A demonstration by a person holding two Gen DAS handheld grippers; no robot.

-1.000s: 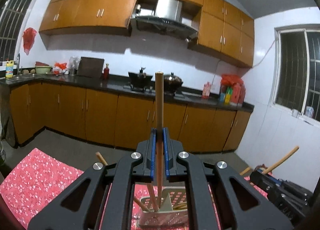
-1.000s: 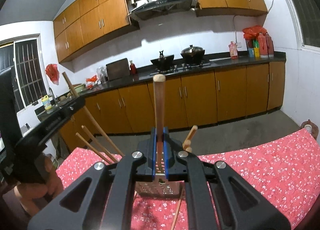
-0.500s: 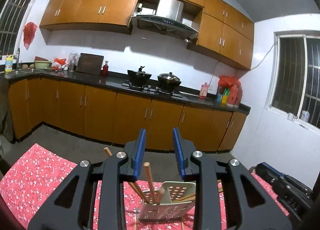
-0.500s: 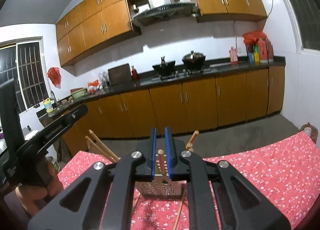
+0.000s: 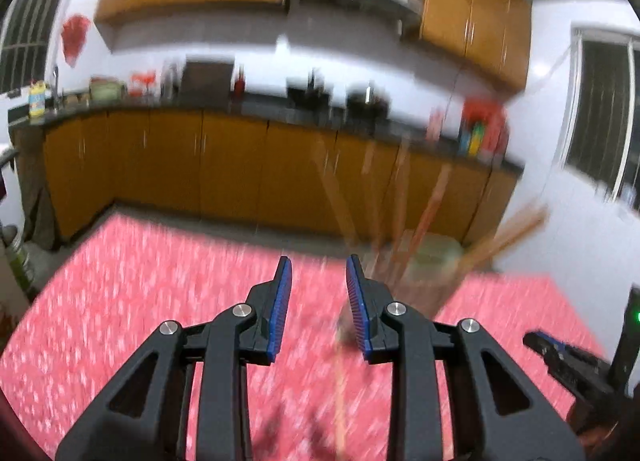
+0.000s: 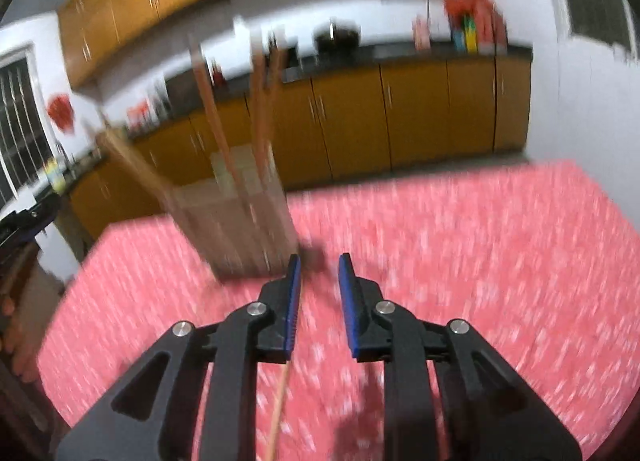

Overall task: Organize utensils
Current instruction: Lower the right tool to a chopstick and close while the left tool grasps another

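Both views are blurred by motion. A pale perforated utensil holder [image 5: 428, 273] stands on the red flowered tablecloth [image 5: 140, 301], with several wooden chopsticks [image 5: 424, 213] leaning out of it. My left gripper [image 5: 318, 273] is open and holds nothing, low over the cloth just left of the holder. A loose chopstick [image 5: 340, 389] lies on the cloth under it. In the right wrist view the holder [image 6: 244, 229] is ahead on the left. My right gripper [image 6: 320, 273] has its jaws opening with nothing between them. Another loose chopstick [image 6: 280, 401] lies beneath its left finger.
The right gripper's black body [image 5: 568, 361] shows at the lower right of the left wrist view. A hand [image 6: 14, 341] sits at the left edge of the right wrist view. Orange kitchen cabinets [image 5: 224, 165] and a dark counter run beyond the table's far edge.
Both grippers were shut on upright wooden chopsticks over the holder. They let them go into it, opened, and dropped low toward the cloth, so the holder now stands off to the side.
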